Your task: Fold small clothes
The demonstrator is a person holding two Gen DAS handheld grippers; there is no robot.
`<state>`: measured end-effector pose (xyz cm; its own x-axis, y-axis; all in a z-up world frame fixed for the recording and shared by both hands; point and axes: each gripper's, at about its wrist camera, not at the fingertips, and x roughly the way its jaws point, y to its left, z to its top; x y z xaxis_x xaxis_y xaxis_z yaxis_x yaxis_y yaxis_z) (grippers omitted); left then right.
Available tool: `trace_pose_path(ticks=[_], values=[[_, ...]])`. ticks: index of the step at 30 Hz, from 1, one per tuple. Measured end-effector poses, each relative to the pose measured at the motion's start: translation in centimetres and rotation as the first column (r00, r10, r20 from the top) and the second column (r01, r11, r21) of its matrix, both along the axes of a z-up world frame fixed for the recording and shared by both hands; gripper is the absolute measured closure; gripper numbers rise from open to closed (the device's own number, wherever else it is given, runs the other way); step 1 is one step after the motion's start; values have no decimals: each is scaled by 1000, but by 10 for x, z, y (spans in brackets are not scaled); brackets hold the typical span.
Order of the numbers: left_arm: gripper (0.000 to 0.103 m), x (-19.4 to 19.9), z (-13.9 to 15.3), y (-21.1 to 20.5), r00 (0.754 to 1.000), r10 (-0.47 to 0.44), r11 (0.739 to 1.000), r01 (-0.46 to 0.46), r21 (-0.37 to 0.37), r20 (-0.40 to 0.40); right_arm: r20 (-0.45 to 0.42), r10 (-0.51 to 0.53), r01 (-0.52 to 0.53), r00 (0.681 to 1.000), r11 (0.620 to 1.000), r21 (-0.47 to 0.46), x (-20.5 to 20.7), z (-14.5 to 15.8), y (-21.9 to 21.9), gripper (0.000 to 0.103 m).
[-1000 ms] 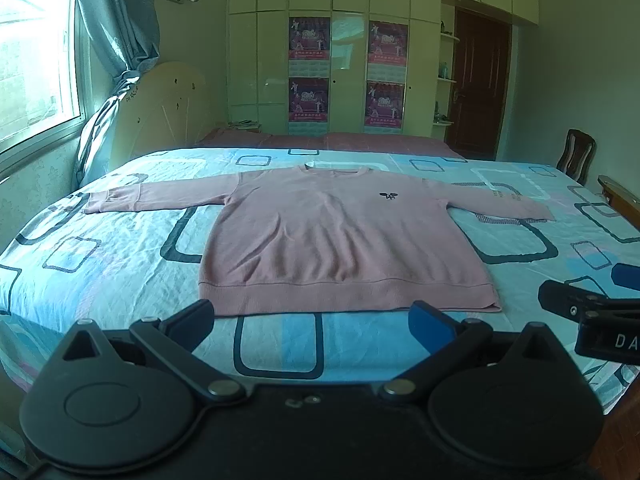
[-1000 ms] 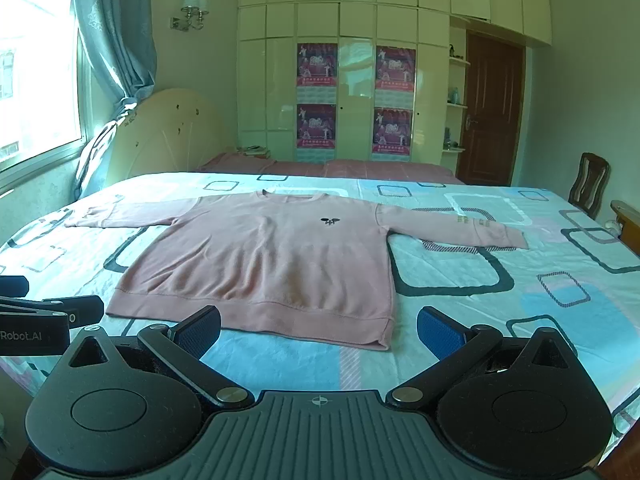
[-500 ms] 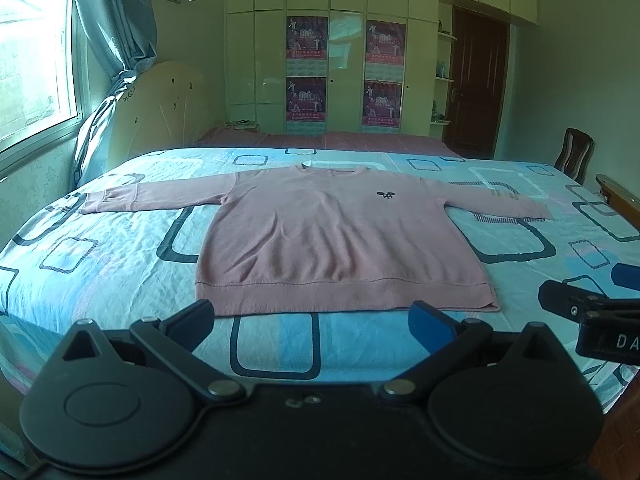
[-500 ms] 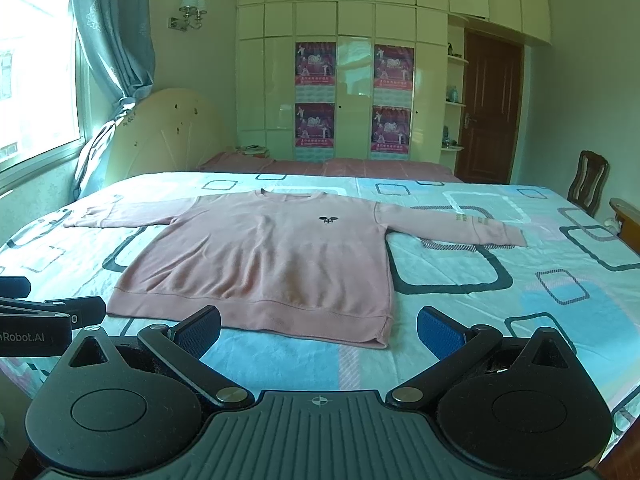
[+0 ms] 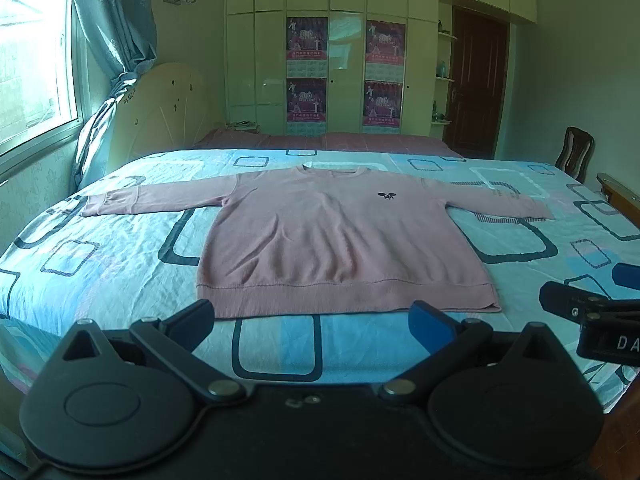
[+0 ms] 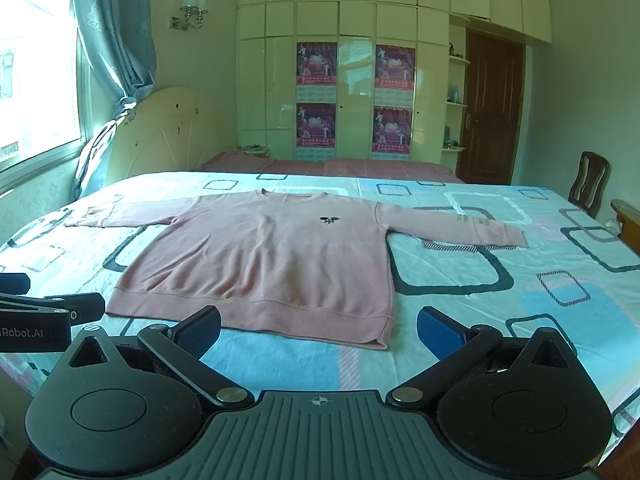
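Both grippers, left gripper (image 5: 314, 318) and right gripper (image 6: 318, 330), are hovering wide-fingered before the flat pink sweater (image 5: 340, 240) on the bed (image 5: 120, 260).

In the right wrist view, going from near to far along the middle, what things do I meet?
right gripper, open → hem of the pink sweater → its small black chest logo → its collar → bare blue patterned bedsheet → red bedding → wardrobe with posters.

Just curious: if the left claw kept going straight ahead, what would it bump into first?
Probably the near hem of the pink sweater lying flat on the bed; the open left claw points at it, though depth is unclear.
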<state>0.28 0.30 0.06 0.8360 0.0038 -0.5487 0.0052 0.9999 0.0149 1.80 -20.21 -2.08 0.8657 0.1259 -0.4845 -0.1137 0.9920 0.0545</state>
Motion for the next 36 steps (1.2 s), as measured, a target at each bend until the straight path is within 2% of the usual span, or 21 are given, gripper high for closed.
trace_pose_path(ticks=[36], values=[[1,0,-2,-2,1000,1,1000,-1,13,0,-12,19,-19,1000,1000,-3,6,-8,-2,0]])
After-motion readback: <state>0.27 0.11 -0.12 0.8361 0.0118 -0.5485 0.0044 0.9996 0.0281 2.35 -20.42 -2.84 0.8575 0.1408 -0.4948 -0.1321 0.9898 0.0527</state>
